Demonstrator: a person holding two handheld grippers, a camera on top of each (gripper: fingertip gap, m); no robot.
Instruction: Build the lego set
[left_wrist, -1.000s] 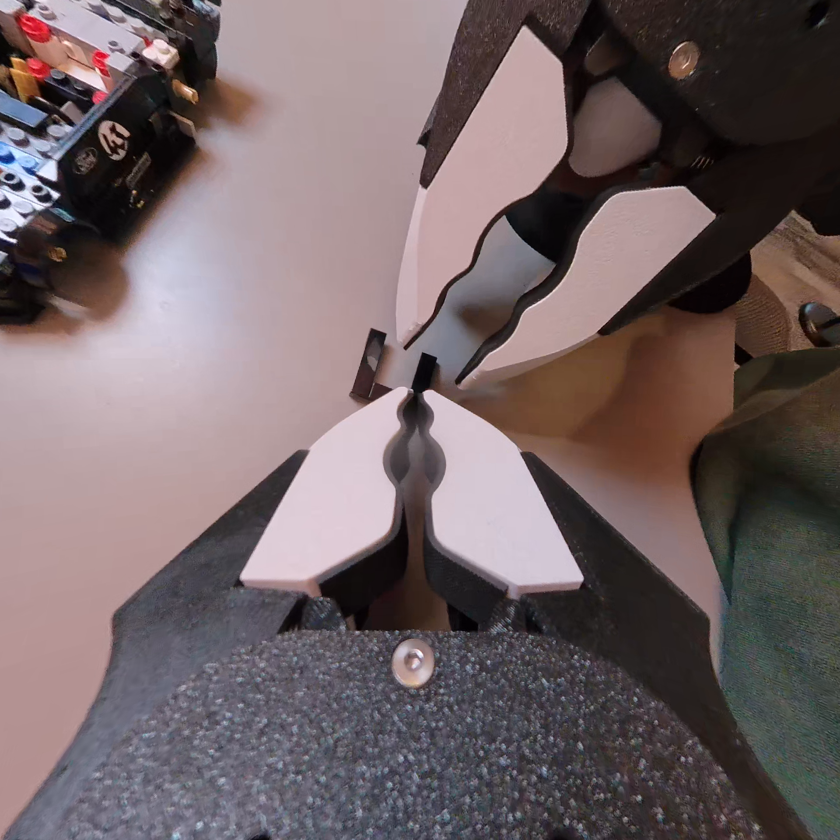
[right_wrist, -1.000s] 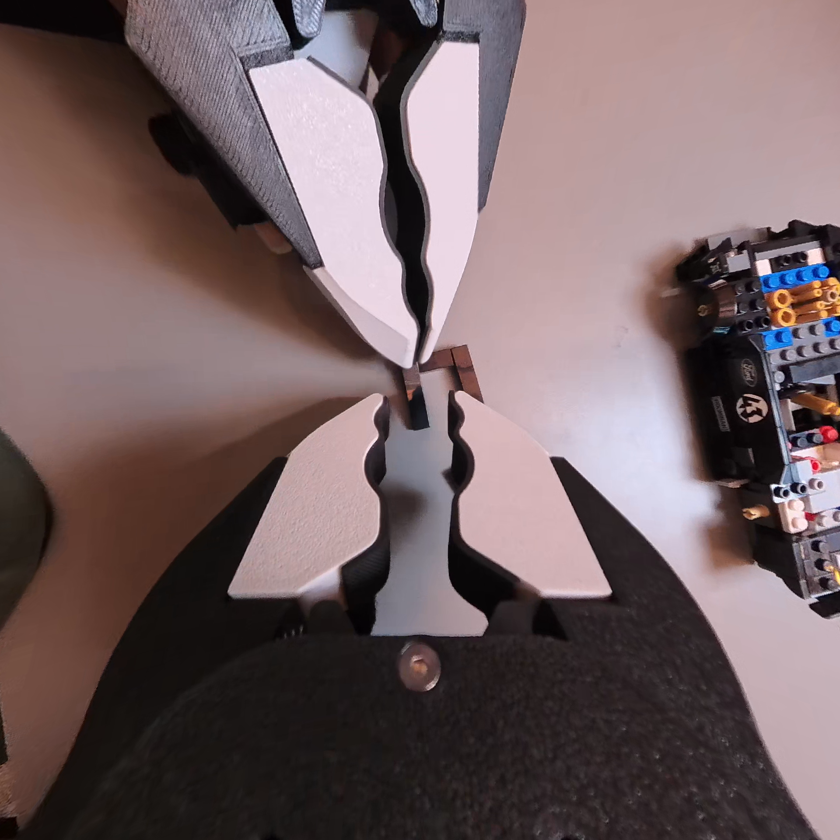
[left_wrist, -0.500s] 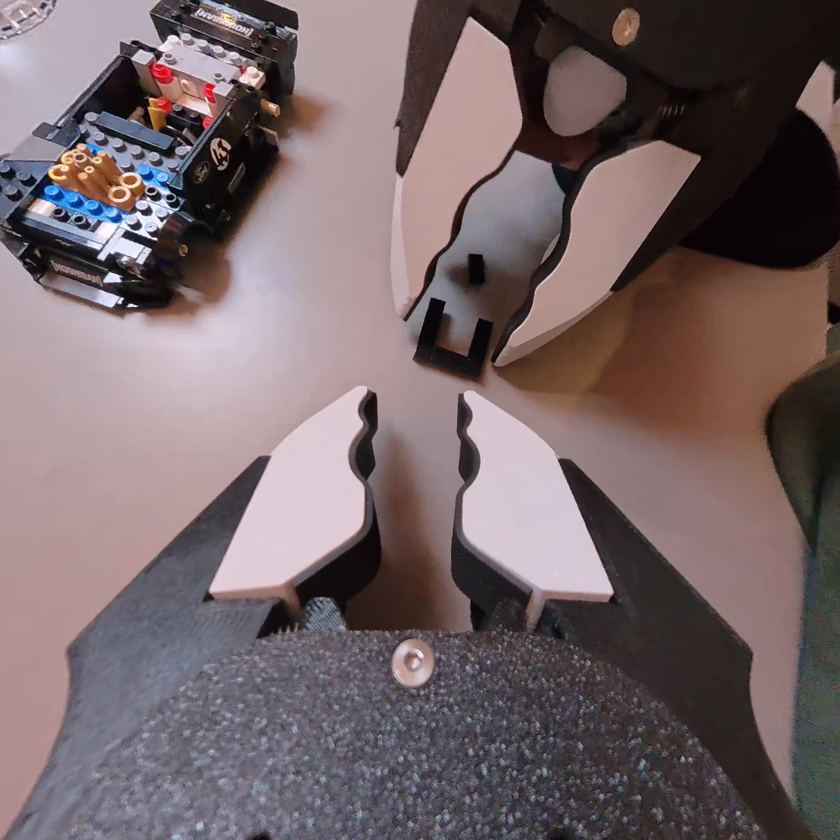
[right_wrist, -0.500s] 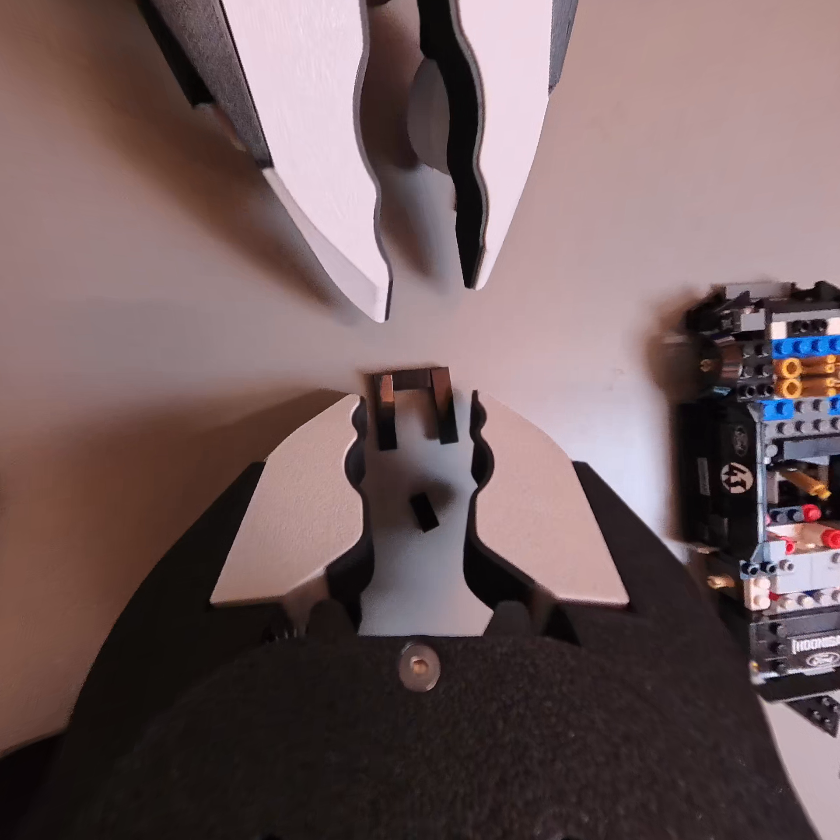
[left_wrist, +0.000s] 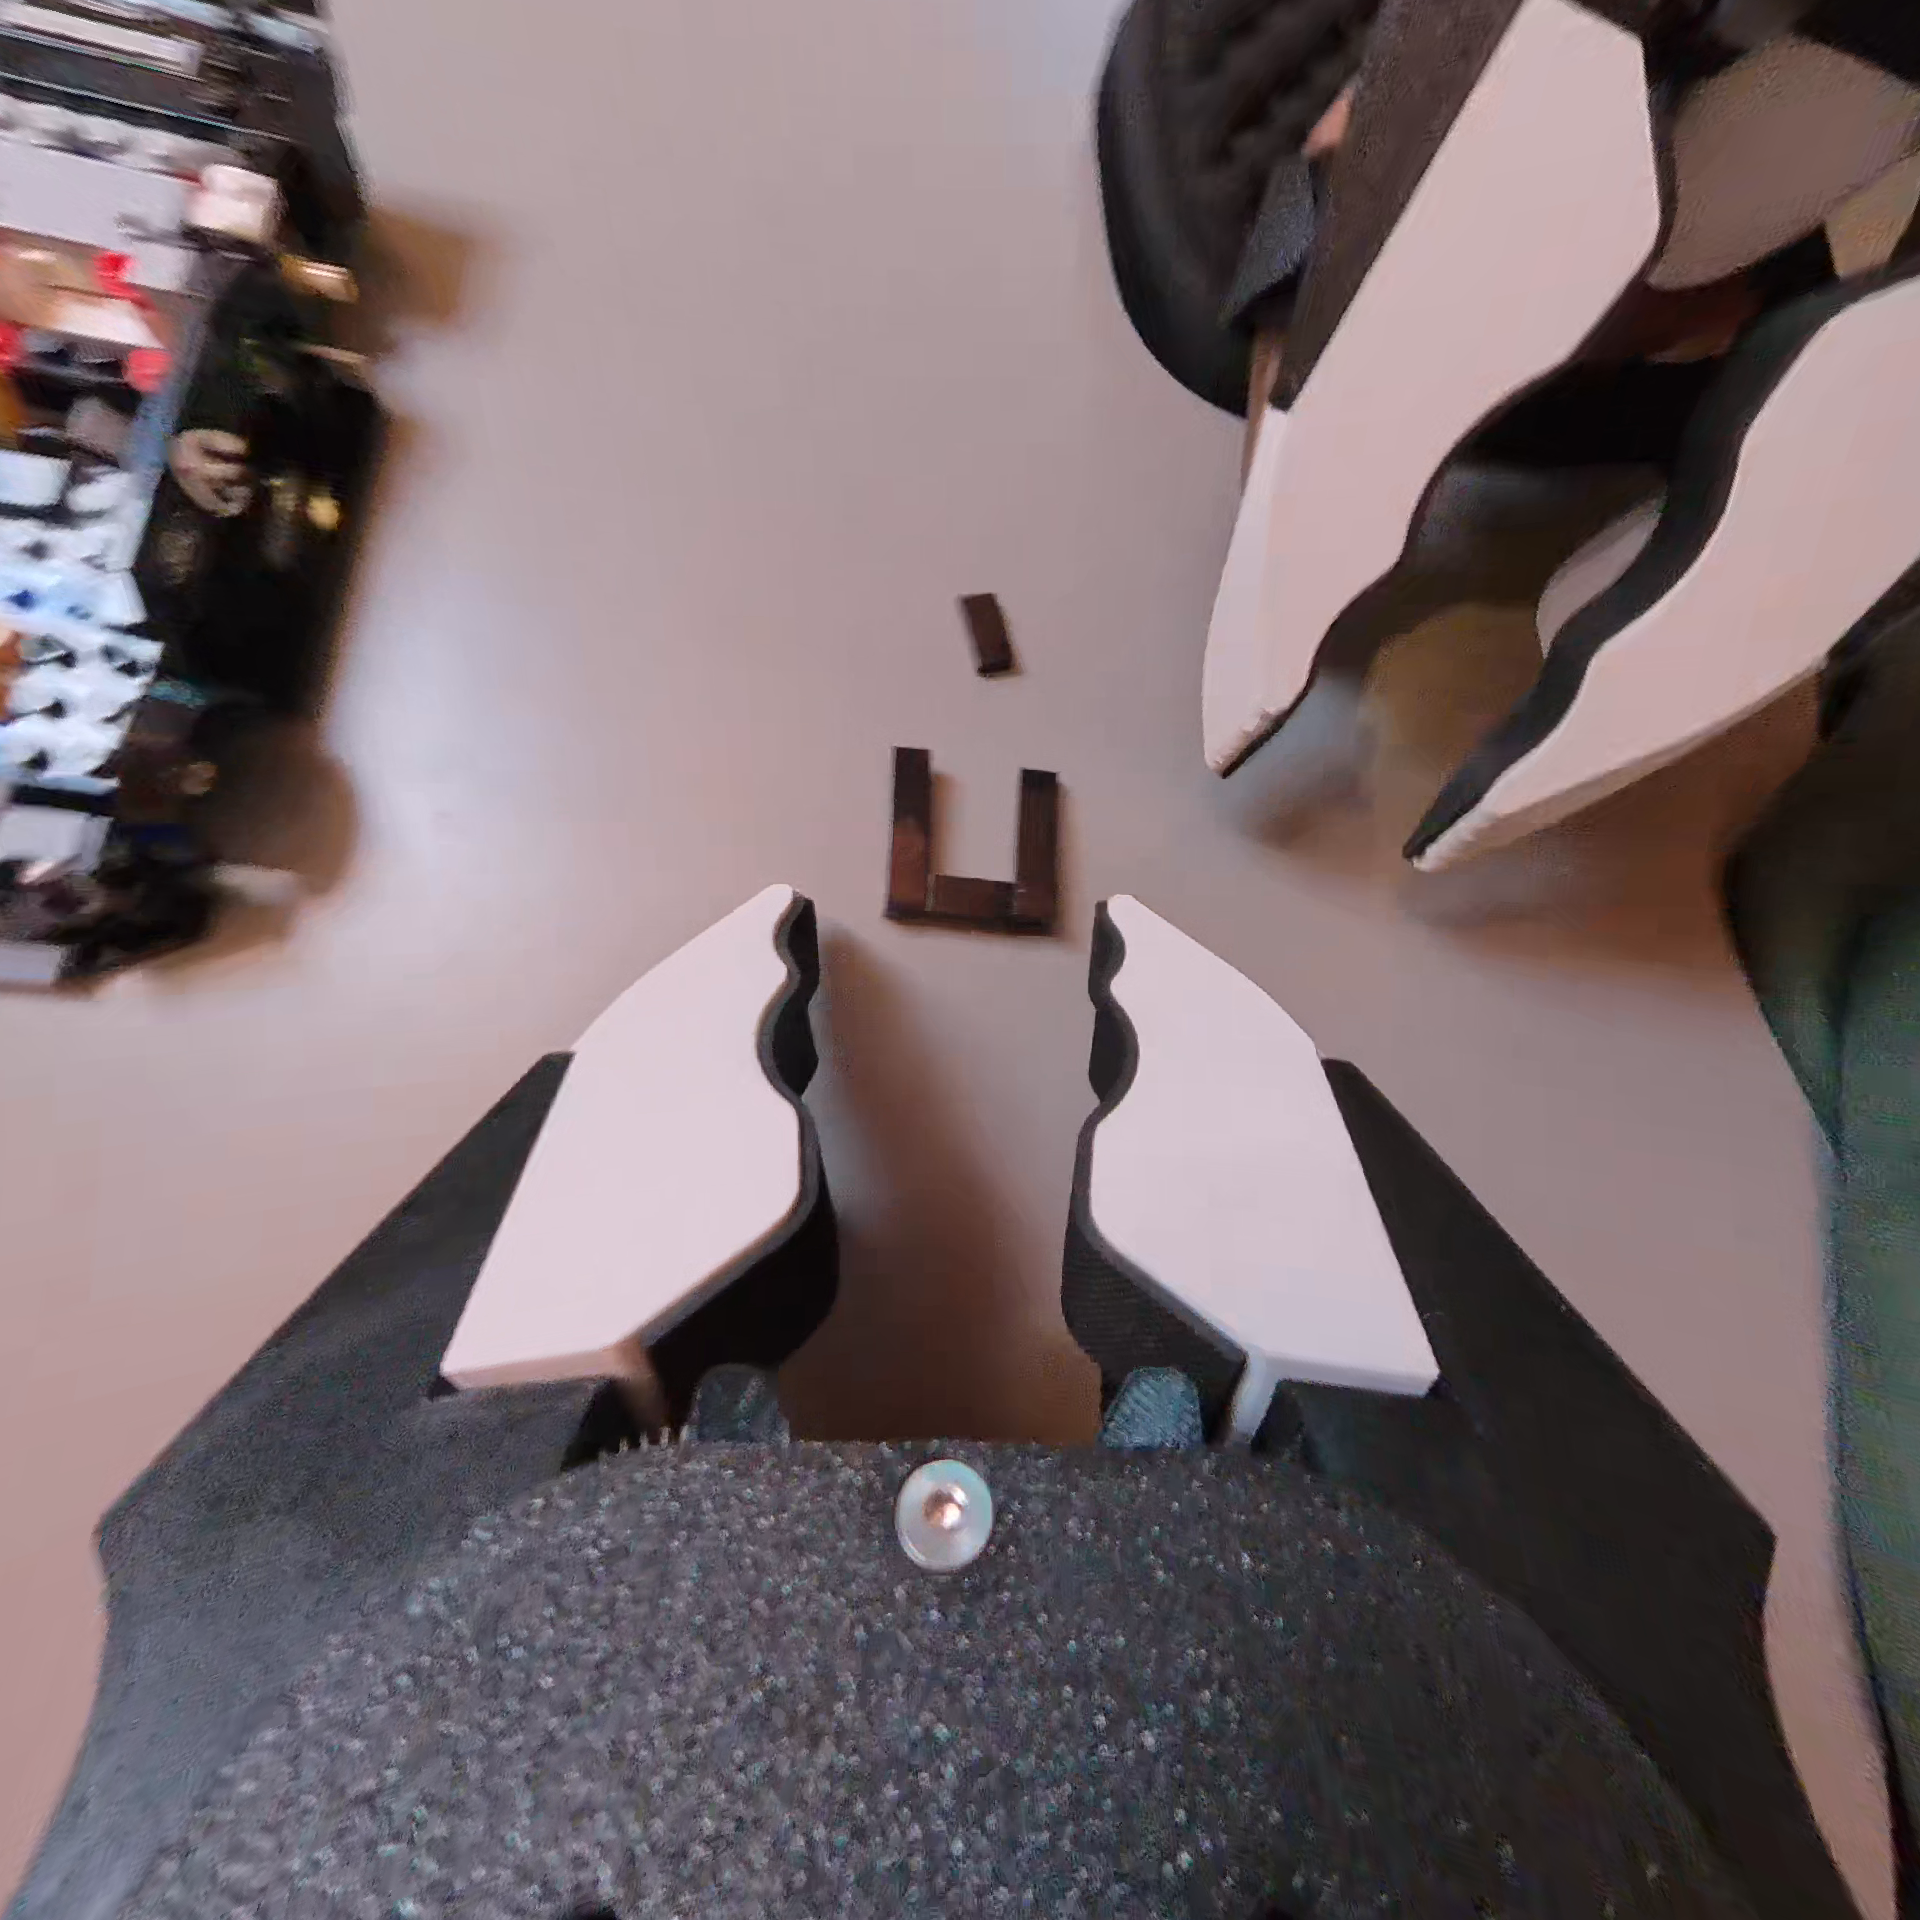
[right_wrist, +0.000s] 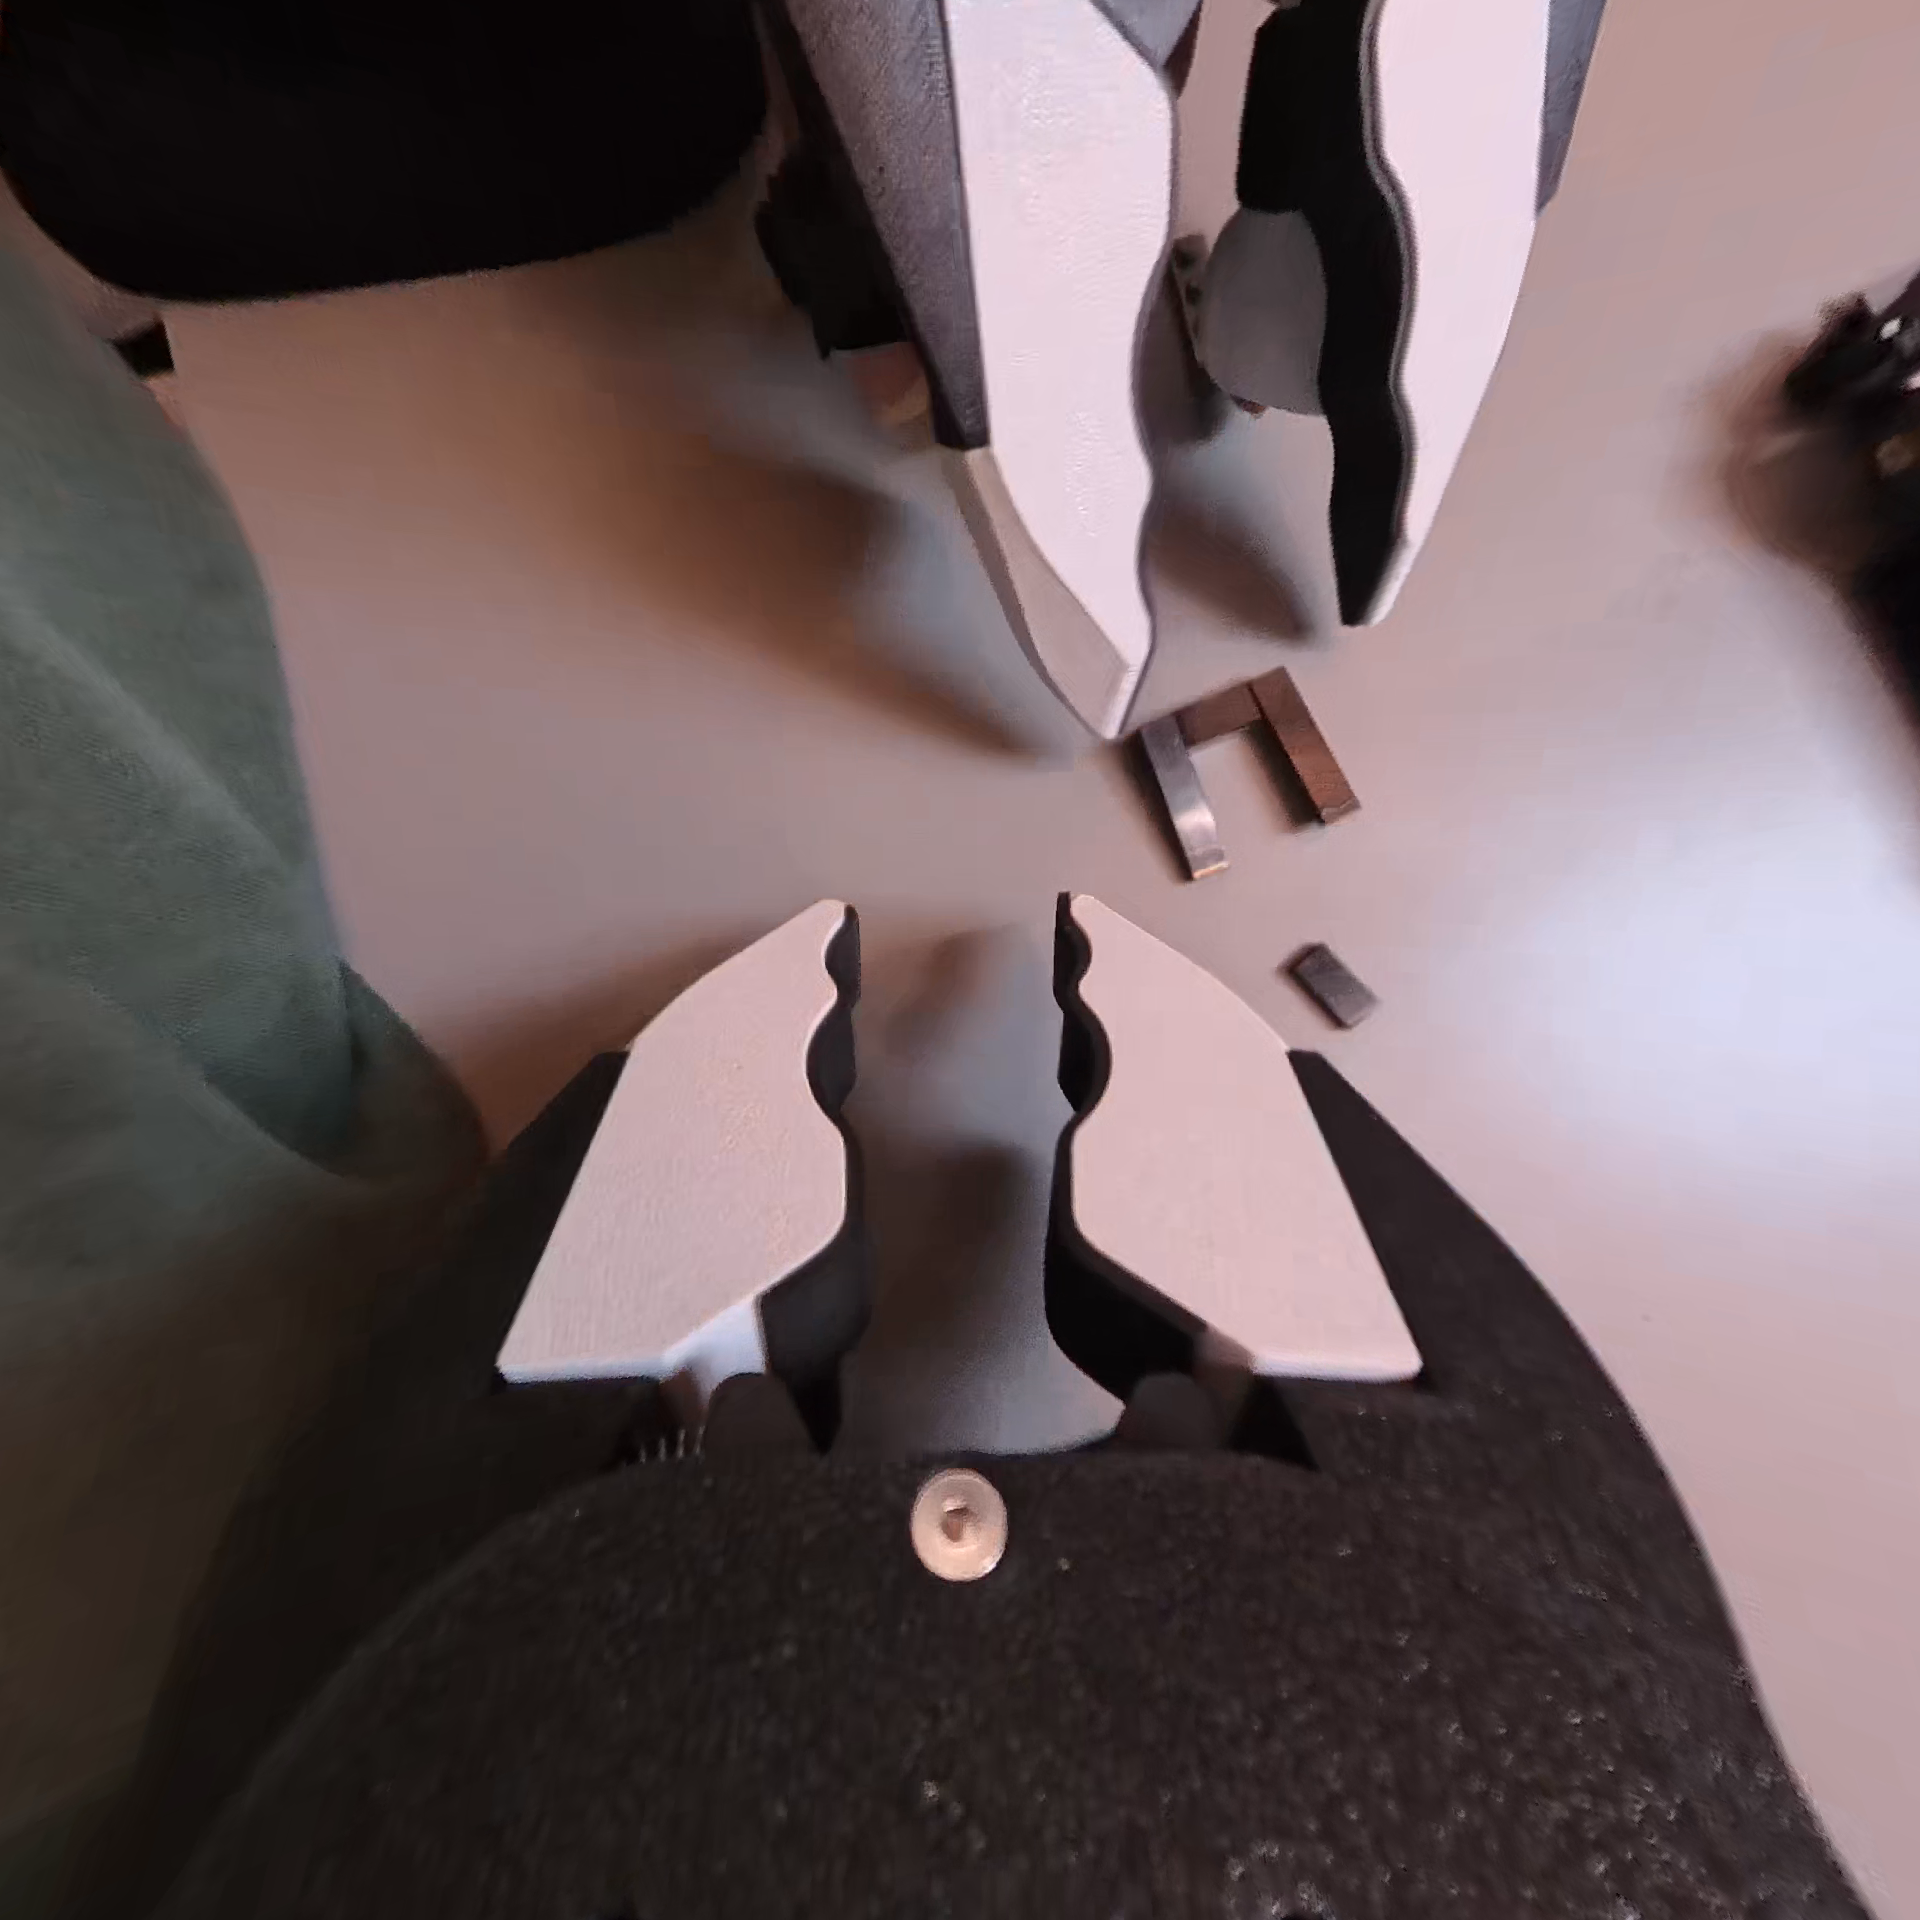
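where the beige table (left_wrist: 644, 499) lies bare, both grippers' jaws gape empty near a u-shaped piece (left_wrist: 971, 852).

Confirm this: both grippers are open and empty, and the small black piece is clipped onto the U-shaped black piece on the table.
One thing is wrong: the small black piece is not clipped on. It lies loose on the table, apart from the U-shaped black piece, as the left wrist view shows. The left gripper and right gripper are indeed open and empty.
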